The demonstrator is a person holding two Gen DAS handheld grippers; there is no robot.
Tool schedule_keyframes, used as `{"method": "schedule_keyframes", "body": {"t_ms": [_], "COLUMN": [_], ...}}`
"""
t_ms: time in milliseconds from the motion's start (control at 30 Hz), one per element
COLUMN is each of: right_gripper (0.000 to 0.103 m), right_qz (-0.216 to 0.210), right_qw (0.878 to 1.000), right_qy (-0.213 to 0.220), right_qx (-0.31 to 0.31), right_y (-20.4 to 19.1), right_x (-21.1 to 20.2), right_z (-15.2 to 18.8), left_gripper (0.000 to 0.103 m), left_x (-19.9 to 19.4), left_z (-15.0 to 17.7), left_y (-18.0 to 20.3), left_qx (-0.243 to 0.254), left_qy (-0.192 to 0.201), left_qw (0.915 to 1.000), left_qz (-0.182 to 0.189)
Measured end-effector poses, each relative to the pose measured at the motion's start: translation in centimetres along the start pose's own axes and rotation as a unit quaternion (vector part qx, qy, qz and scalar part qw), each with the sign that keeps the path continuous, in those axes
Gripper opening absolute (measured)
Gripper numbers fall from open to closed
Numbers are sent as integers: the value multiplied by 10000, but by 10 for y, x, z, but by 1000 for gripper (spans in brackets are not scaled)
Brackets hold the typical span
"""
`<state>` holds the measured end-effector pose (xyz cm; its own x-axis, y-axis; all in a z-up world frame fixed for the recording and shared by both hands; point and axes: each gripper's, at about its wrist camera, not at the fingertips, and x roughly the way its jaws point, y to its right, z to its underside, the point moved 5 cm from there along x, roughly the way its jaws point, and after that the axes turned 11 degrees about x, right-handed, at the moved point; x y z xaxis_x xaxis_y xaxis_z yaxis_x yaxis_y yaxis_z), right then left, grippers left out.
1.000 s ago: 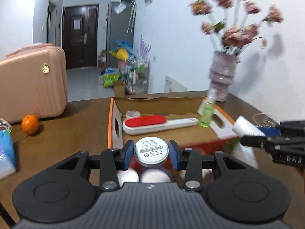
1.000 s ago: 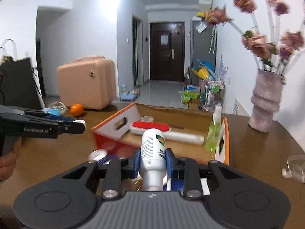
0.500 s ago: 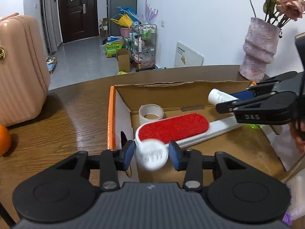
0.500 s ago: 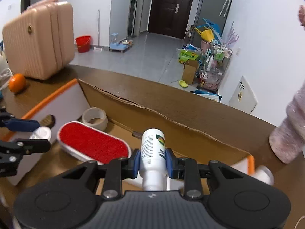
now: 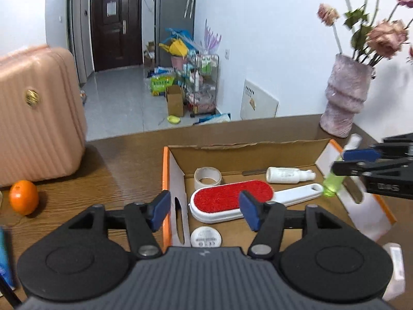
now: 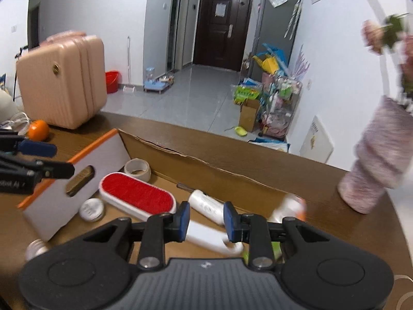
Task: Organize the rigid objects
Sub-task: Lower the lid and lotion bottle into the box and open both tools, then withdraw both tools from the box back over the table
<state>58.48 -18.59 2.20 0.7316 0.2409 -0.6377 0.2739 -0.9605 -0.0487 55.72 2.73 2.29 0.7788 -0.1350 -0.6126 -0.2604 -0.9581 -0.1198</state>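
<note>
The left gripper [image 5: 205, 213] hung with its blue pads spread wide and nothing between them, above the near left corner of the cardboard box [image 5: 247, 147]. The right gripper [image 6: 206, 222] was also parted and empty, poised over the middle of the box.

Much of the sorting looked done. Inside the box lay a round white tin [image 5: 205, 237] at the near edge, a red lint brush [image 5: 232, 198] with a white handle across the middle, a roll of tape [image 5: 207, 178] toward the back left, and a white bottle [image 5: 290, 175] on its side along the back wall. A green spray bottle [image 5: 333, 187] stood by the right wall. What seemed left was outside: a white bulb-like thing [image 6: 36, 249] on the table [image 5: 121, 180] by the box's left flap, and a pale packet [image 5: 396, 262] past the right flap, too blurred to name. An orange [image 5: 23, 196] sat well to the left, near a pink suitcase [image 5: 38, 113]; whether it belongs in the box I cannot tell.

The box walls stood up on all sides, with orange-edged flaps splayed outward, so any lowering hand would likely need to clear those rims. Bare floor showed at the near right of the box. A vase [image 5: 344, 98] stood close behind the right corner, a likely thing to knock.
</note>
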Motion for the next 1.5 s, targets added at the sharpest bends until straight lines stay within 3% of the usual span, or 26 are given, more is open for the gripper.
{"method": "schedule_keyframes", "body": {"t_ms": [67,167,267,400,600,733,867,1033,1500], "right_gripper": [29,41,43,52,60,60,60,60,60], "right_qz": [-28,-11,-90,-48,-171,-229,-380,-277,-229], "right_qw": [9999,9990,9966,9945,9916,9910,9913,9927,9926], "right_qy": [135,400,697,994,1247,1277,1103,984,895], "right_qx": [82,216,432,327,291,331,615,635,783], "right_y": [3,7,10,-5,-44,-68,-76,-81,-73], "right_x": [-36,-89,-141,-196,-250,-269,-279,-282,-261], "right_z": [9,30,61,113,201,252,295,317,306], "left_gripper": [66,70,72,78,87,88,88,88,88], "left_x": [-28,-68,-112,-166,-241,-269,-278,-278,-245], "left_z": [5,23,51,89,157,202,240,248,238], "left_y": [3,9,22,43,77,102,120,125,124], "left_qx": [-52,-158,-60,-72,-147,46,309,267,211], "left_qy": [103,212,378,602,1173,1038,735,658,510], "left_qw": [9999,9996,9992,9981,9926,9930,9944,9957,9978], "left_qz": [4,24,-141,-52,-266,-565,-696,-592,-371]}}
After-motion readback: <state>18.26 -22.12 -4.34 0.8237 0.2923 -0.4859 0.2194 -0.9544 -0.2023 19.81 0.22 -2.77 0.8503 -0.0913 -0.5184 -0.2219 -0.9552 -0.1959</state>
